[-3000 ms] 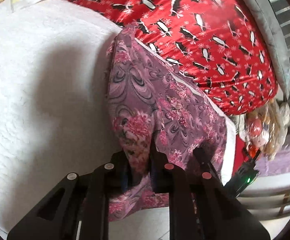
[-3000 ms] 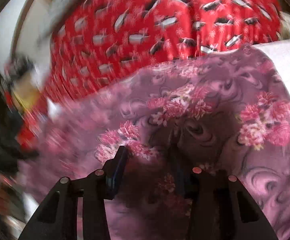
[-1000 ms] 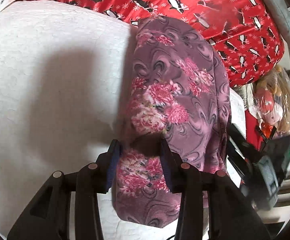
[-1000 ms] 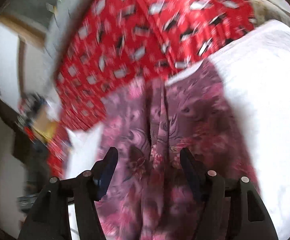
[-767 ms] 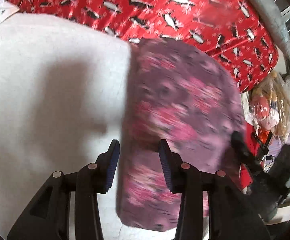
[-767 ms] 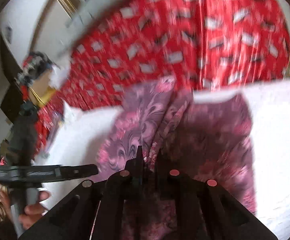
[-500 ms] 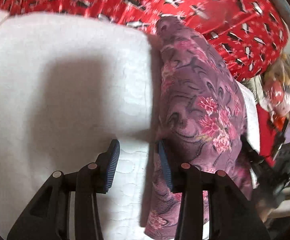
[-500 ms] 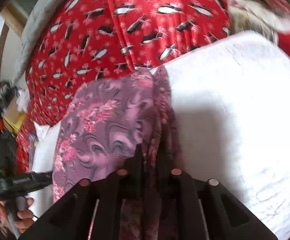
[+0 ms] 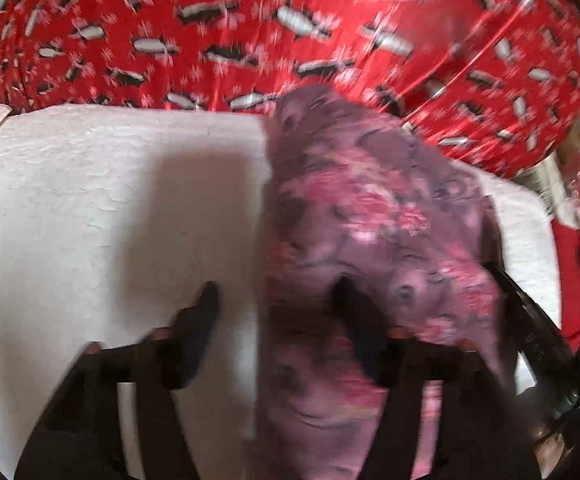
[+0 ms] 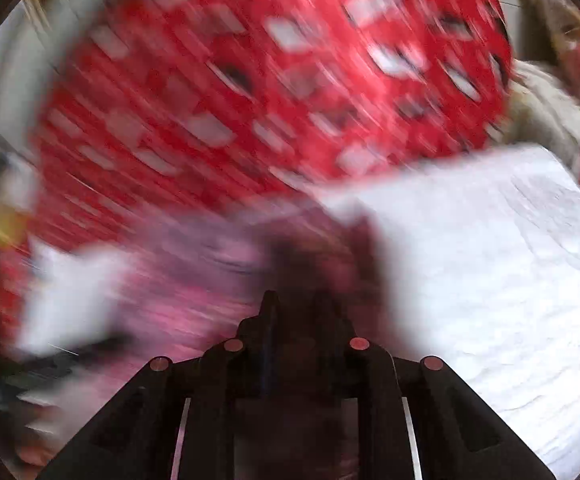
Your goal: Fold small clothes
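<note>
- Our left tool (image 9: 276, 300) is spread wide and grips nothing; its right finger lies over the purple floral garment (image 9: 374, 216) while the other finger sits over the bare white quilted pad (image 9: 90, 184). We judge it is placed there to take the garment's left edge or to steady it.
- Our right tool (image 10: 296, 304) has its fingers drawn together, apparently clenched on a bunch of the garment (image 10: 194, 272); heavy blur keeps us from seeing the exact pinch.
- The garment lies as a long narrow strip on the pad, its far end touching the red penguin-print blanket (image 9: 290, 32).
- We judge the lengthwise fold done and a crosswise fold pending.
</note>
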`<move>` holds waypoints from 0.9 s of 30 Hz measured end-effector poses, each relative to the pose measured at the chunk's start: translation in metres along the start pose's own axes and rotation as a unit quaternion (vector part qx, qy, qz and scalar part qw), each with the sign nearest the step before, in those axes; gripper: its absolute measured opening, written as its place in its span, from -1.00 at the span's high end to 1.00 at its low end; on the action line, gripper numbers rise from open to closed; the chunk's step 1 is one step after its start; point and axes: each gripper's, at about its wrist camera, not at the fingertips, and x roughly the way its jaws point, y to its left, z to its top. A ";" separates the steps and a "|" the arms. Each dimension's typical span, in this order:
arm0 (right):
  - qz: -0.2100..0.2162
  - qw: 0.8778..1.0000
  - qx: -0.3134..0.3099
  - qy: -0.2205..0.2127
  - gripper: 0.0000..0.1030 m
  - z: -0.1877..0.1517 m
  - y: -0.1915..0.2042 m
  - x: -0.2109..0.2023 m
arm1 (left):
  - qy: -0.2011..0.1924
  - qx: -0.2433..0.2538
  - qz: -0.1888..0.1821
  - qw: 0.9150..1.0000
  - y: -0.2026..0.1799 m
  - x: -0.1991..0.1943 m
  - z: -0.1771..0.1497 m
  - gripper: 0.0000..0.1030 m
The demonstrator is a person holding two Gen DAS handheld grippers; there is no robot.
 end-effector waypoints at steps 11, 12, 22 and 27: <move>0.095 0.993 0.054 -0.040 0.74 0.015 -0.001 -0.016 | -0.018 -0.040 -0.018 0.999 -0.004 0.009 0.048 -0.29; 0.081 0.995 0.056 -0.027 0.82 0.014 -0.004 -0.006 | -0.015 -0.039 -0.009 0.999 -0.006 0.020 0.053 -0.31; 0.088 0.991 0.094 -0.025 0.78 0.008 -0.019 -0.003 | -0.018 -0.028 0.027 0.999 -0.010 0.041 0.062 -0.54; 0.122 0.990 0.059 -0.041 0.77 -0.002 0.007 -0.021 | -0.023 -0.018 0.039 0.999 -0.017 0.029 0.055 -0.54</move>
